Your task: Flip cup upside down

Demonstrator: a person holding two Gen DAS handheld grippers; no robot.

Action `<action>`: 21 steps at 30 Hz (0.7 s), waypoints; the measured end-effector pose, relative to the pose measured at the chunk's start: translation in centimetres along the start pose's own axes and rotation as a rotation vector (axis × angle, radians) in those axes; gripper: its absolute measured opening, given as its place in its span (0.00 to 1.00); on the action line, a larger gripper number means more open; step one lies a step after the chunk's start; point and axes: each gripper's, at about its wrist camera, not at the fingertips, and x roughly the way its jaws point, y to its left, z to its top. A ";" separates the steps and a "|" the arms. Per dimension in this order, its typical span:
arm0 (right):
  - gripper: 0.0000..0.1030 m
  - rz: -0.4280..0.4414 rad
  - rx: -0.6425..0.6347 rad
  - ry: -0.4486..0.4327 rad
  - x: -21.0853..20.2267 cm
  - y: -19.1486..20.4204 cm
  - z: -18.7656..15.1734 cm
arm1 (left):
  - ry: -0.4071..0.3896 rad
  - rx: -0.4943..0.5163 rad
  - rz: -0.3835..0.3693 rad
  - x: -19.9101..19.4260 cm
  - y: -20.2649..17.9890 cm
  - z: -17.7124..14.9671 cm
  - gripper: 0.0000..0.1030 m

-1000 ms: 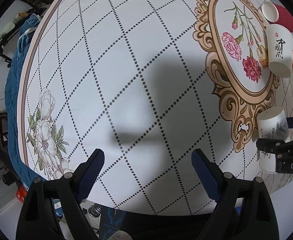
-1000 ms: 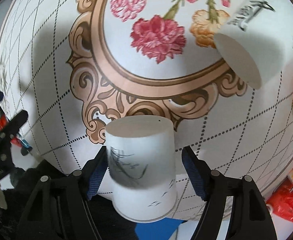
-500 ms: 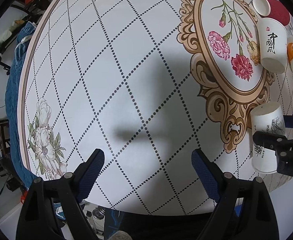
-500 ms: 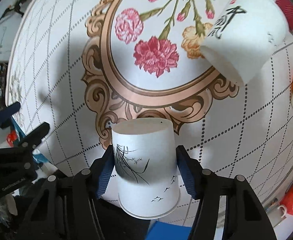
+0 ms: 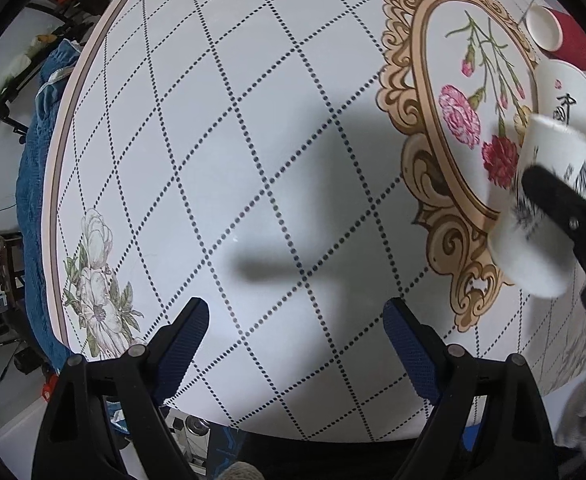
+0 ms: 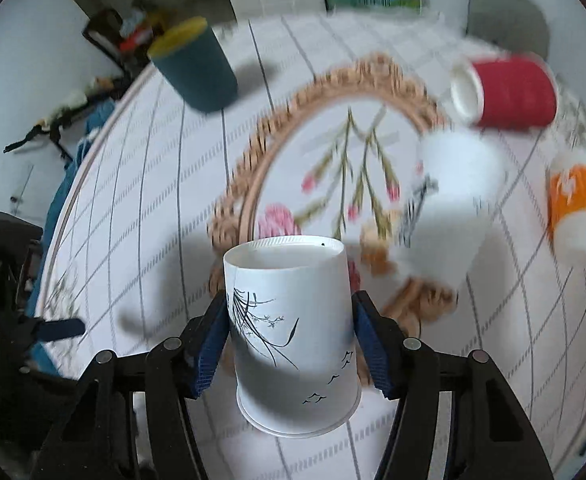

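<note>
Fingers (image 6: 209,344) of my right gripper (image 6: 289,336) clamp the cup (image 6: 293,332) at its sides, lifted off the table (image 5: 253,160), axis running 6 to 12 o'clock, rim nearest me. Left gripper (image 5: 295,344) gapes empty, cup at its 2 o'clock.

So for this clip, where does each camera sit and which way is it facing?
Left wrist: behind the open left gripper, looking down at the table; the right gripper shows at the right edge.
Right wrist: behind the right gripper, facing across the table past the white cup it grips; the left gripper shows at the left edge.
Shared: that cup, the red cup, the flower frame.
</note>
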 end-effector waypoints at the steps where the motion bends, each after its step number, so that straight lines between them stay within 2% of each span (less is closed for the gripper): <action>1: 0.61 -0.005 -0.005 -0.044 0.1 0.5 -0.1 | -0.001 -0.001 0.003 0.0 0.2 0.1 0.86; 5: 0.61 -0.050 -0.046 -0.145 -0.1 1.1 -1.5 | -0.002 0.007 0.015 -0.1 1.8 0.4 0.86; 7: 0.61 -0.060 -0.067 -0.165 -0.7 1.0 -2.3 | 0.001 0.015 0.017 0.1 2.6 0.3 0.86; 9: 0.61 -0.066 -0.080 -0.164 -0.8 1.0 -3.1 | 0.004 0.026 0.017 0.1 2.7 0.1 0.86; 11: 0.61 -0.073 -0.088 -0.150 -0.6 1.3 -3.9 | 0.002 0.038 0.016 -0.3 4.7 -0.7 0.86; 17: 0.62 -0.113 -0.039 -0.077 -0.4 1.0 -5.7 | -0.019 0.077 0.010 -0.4 4.4 -2.8 0.86; 21: 0.62 -0.122 0.013 -0.049 -0.9 0.8 -6.2 | -0.063 0.108 0.015 -2.3 3.6 -4.2 0.86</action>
